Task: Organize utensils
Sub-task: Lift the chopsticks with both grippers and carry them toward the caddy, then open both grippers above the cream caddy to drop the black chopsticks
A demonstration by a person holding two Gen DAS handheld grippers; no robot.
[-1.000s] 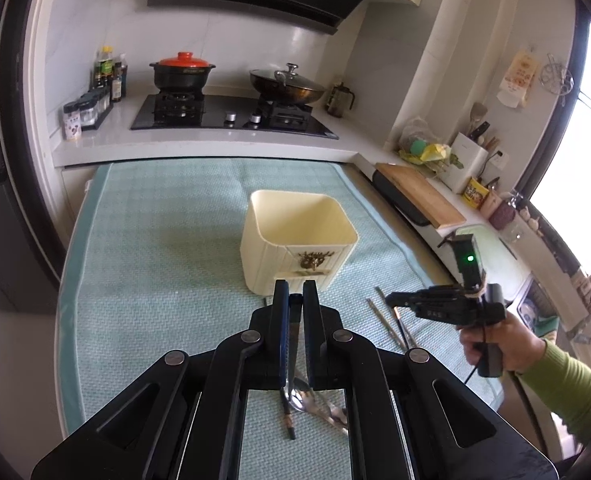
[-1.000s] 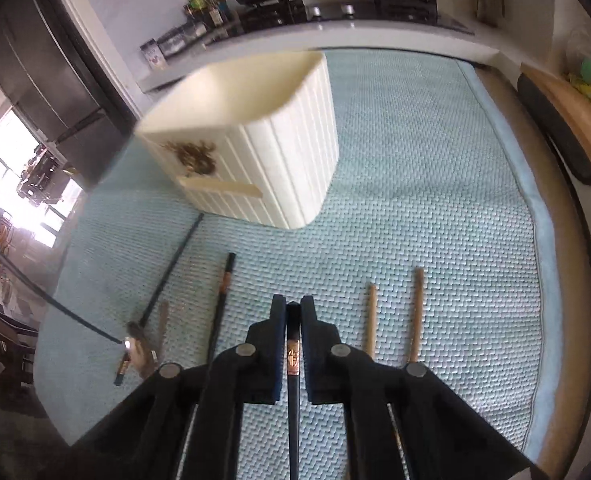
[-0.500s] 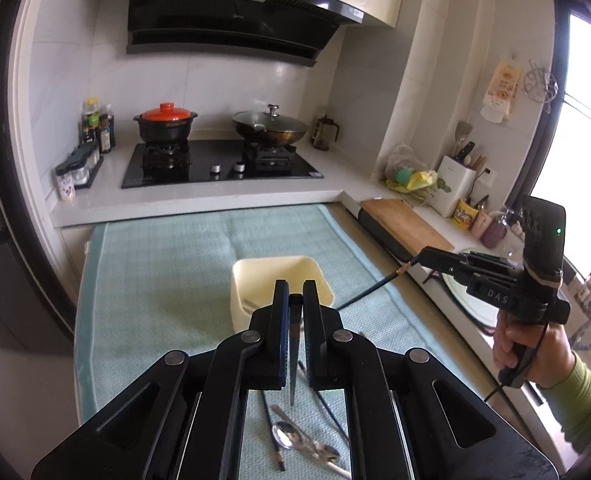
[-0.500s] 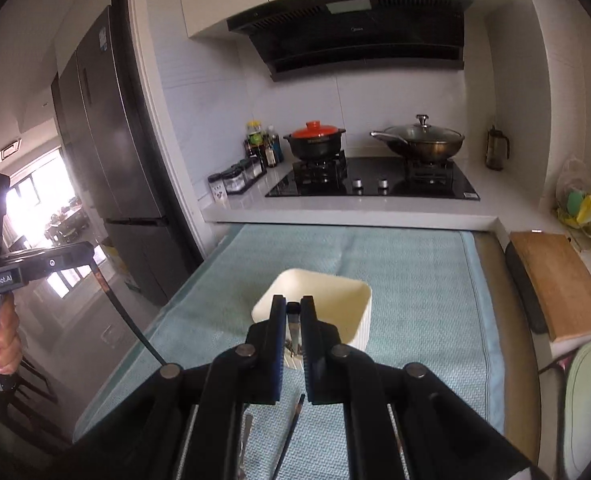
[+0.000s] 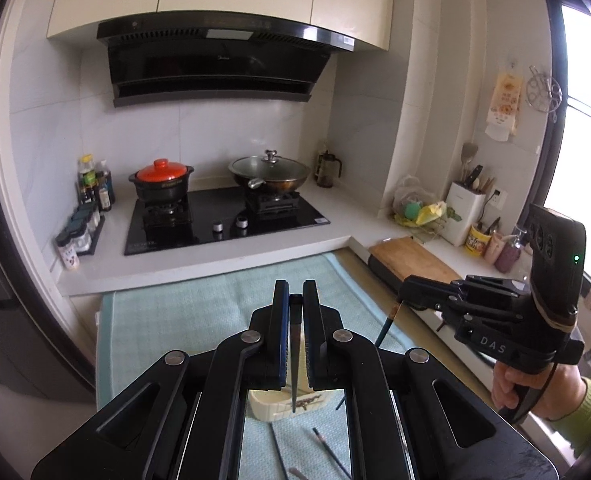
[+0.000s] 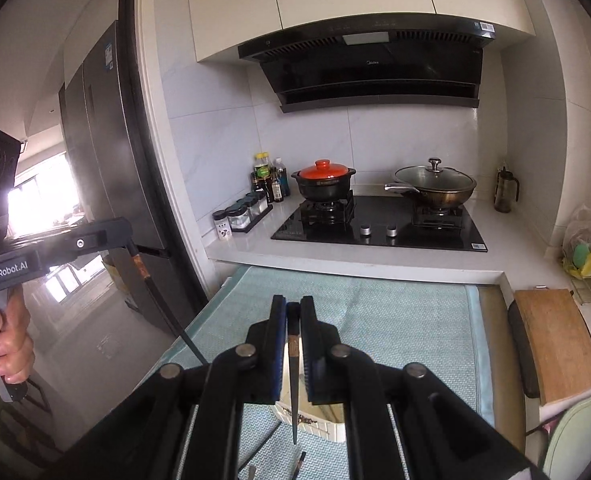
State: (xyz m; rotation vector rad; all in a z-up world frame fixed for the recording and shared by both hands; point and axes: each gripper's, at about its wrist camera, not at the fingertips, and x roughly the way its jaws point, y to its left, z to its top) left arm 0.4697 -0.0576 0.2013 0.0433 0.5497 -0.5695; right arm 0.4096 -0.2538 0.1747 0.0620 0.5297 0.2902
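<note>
A dark chopstick (image 5: pixel 295 360) is being pinched point-down in each gripper's jaws, the cream holder (image 5: pixel 279 408) lying at six o'clock beneath both.

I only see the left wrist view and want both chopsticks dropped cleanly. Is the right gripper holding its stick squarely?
Observer: Yes; the right gripper is shut on the right chopstick, which hangs straight down.
Operator: Its tip?
Observer: It overlaps the near wall of the cream container; inside or not, I cannot tell.
Operator: My stick from outside?
Observer: The left chopstick slants down from the left gripper, brown band near the jaws.
</note>
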